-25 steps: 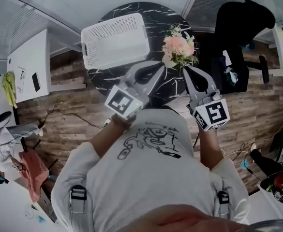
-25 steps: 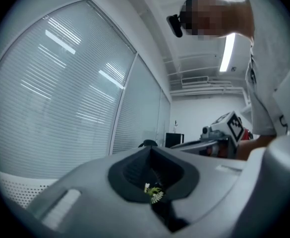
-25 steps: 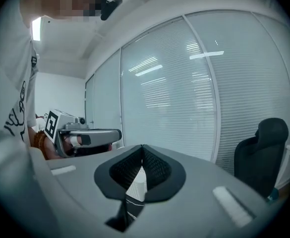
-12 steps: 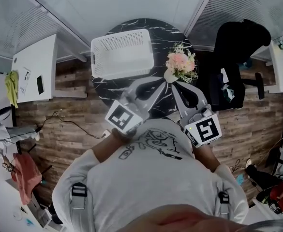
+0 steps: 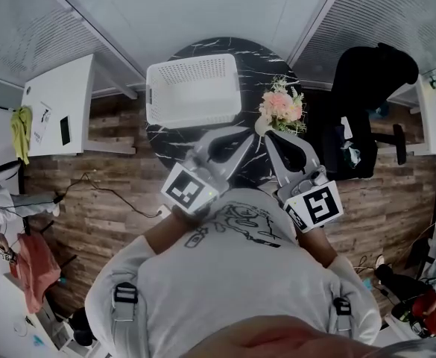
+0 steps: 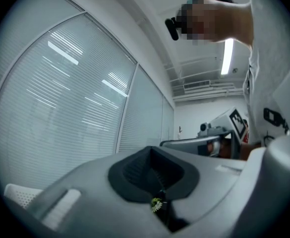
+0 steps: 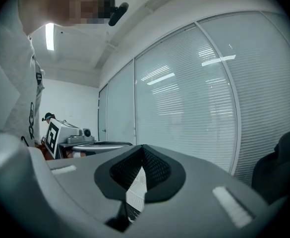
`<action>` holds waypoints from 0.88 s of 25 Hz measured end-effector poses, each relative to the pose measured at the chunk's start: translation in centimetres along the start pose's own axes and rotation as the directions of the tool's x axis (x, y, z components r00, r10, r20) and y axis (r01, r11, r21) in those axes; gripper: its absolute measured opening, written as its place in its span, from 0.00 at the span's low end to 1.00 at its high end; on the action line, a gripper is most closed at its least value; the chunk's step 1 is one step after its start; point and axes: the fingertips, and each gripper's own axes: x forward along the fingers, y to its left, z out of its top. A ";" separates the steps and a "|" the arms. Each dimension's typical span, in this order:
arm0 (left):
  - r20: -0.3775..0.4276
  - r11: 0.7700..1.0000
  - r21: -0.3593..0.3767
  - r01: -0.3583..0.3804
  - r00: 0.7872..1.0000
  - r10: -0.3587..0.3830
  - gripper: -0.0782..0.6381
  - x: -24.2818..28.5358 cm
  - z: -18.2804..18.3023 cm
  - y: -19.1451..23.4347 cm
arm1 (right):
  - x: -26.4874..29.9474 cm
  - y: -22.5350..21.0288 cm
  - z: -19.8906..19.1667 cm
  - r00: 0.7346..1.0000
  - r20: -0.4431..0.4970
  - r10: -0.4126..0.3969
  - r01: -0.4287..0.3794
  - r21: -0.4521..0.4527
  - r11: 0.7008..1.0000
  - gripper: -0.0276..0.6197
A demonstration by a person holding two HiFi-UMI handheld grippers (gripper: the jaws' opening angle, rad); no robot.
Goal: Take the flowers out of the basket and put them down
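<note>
A bouquet of pink and white flowers lies on the right side of the round black marble table. Beside it on the left stands the empty white basket. My left gripper and right gripper hover side by side just in front of the bouquet's stem end, and neither holds it. In the left gripper view the left gripper is shut, and a small sprig shows through the slit between its jaws. In the right gripper view the right gripper is shut too, with basket mesh showing beyond it.
A black office chair stands close to the table's right side. A white desk is at the left, with cables on the wooden floor. Windows with blinds run behind the table.
Both grippers have risen and drawn closer together in front of the bouquet. The flowers and basket rest on the table as before.
</note>
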 end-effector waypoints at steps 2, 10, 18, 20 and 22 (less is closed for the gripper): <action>0.001 1.000 -0.006 -0.004 1.000 0.004 0.11 0.1 -0.1 0.0 | 0.0 0.0 -0.1 1.000 0.000 0.001 -0.001 0.001 1.000 0.05; -0.001 1.000 -0.006 -0.008 1.000 0.008 0.11 0.0 0.0 0.4 | 0.5 0.0 0.1 1.000 -0.001 0.001 -0.001 0.003 1.000 0.05; -0.007 1.000 -0.011 -0.011 1.000 0.011 0.11 -0.2 -0.4 0.5 | 0.7 0.3 -0.1 1.000 -0.006 0.009 -0.009 0.006 1.000 0.05; -0.008 1.000 -0.010 -0.010 1.000 0.010 0.11 0.0 -0.4 0.7 | 0.9 0.1 -0.1 1.000 -0.007 0.010 -0.010 0.006 1.000 0.05; -0.011 1.000 -0.014 -0.010 1.000 0.010 0.11 0.0 -0.5 0.8 | 1.0 0.0 -0.1 1.000 -0.007 0.011 -0.011 0.006 1.000 0.05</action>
